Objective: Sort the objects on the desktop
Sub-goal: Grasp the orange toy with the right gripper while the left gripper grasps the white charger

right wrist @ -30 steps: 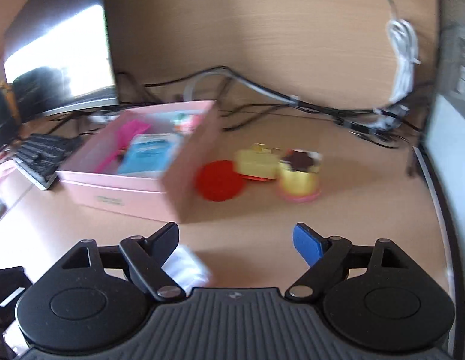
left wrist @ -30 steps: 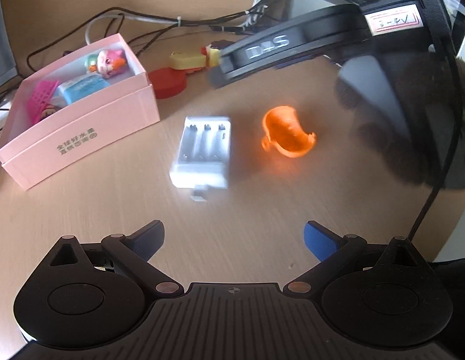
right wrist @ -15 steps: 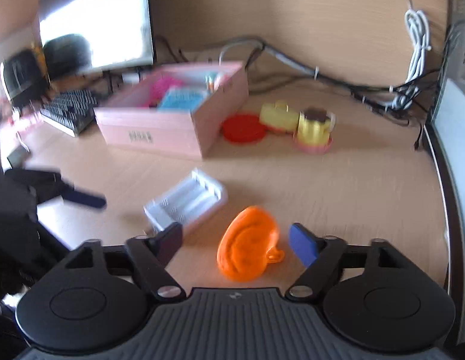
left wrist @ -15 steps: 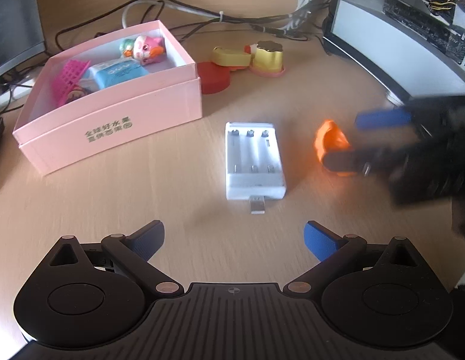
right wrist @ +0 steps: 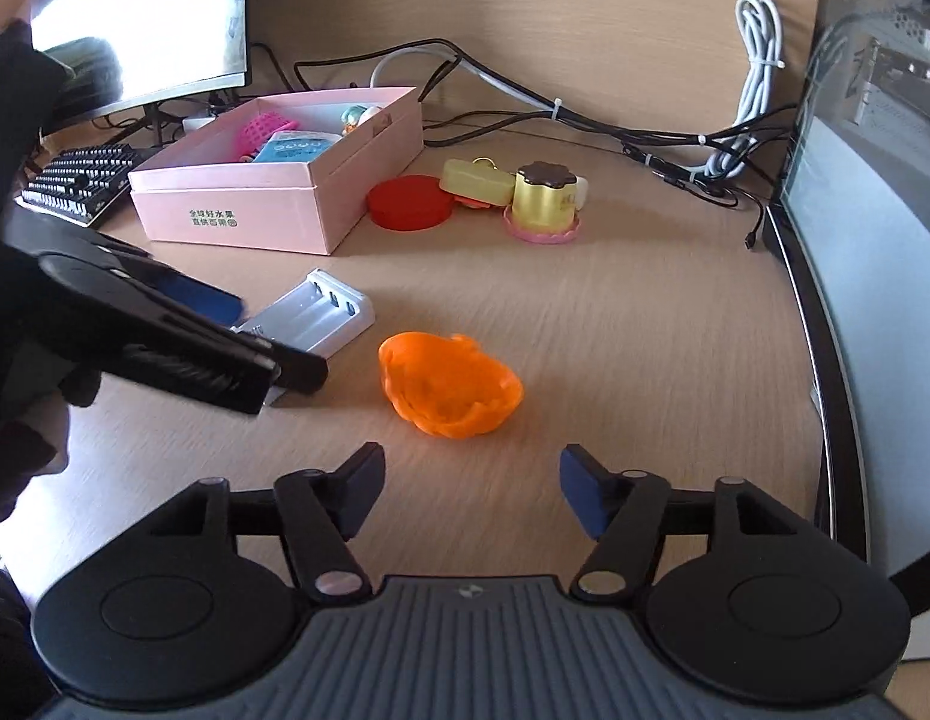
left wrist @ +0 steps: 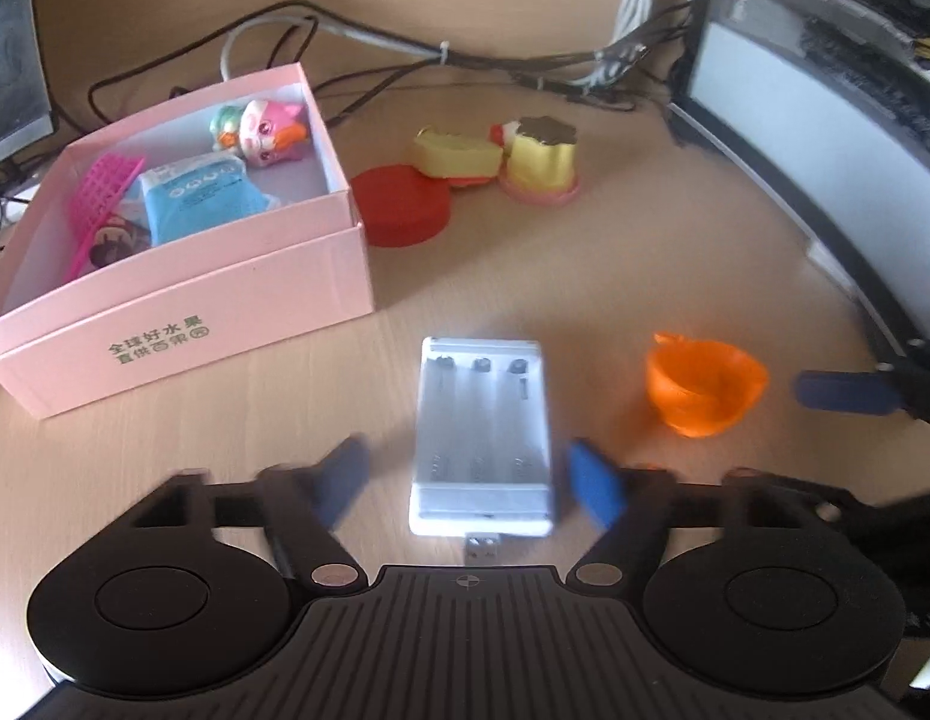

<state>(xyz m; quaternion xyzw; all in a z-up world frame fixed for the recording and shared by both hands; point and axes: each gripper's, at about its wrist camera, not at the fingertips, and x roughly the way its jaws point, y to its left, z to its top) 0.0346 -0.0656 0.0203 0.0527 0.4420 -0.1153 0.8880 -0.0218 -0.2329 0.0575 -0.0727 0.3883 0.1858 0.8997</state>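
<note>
While both grippers hang low over the wooden desk point(right wrist: 645, 324), the scene reads as follows.

Left gripper point(left wrist: 471, 480): its jaws are closing, with the near end of the white battery charger point(left wrist: 483, 432) between the blue pads; a gap shows on each side in the left wrist view, so the pads do not yet press on it.

Right gripper point(right wrist: 471, 486): its jaws are opening slightly and nothing sits between them; the orange toy cup point(right wrist: 450, 384) lies just ahead of the fingertips, apart from them.

Battery charger: flat on the desk, slots facing up, its plug end toward the left gripper; it lies between the pink box point(left wrist: 183, 312) and the orange cup, touching neither.

Orange cup: on the desk to the right of the charger in the left wrist view, opening tilted upward.

Pink box: open, near the back left of the desk; inside are a pink comb-like piece point(left wrist: 102, 204), a blue packet point(left wrist: 198, 198) and a pink cartoon figure point(left wrist: 258, 129).

Red lid point(left wrist: 402, 204): flat on the desk, just beside the box's right corner.

Yellow toy piece point(left wrist: 459, 156): behind the red lid, touching the yellow toy cup on a pink saucer point(left wrist: 543, 165).

Background: cables point(right wrist: 525, 108) along the back wall, a keyboard point(right wrist: 81, 180) and monitor point(right wrist: 141, 18) at left.
</note>
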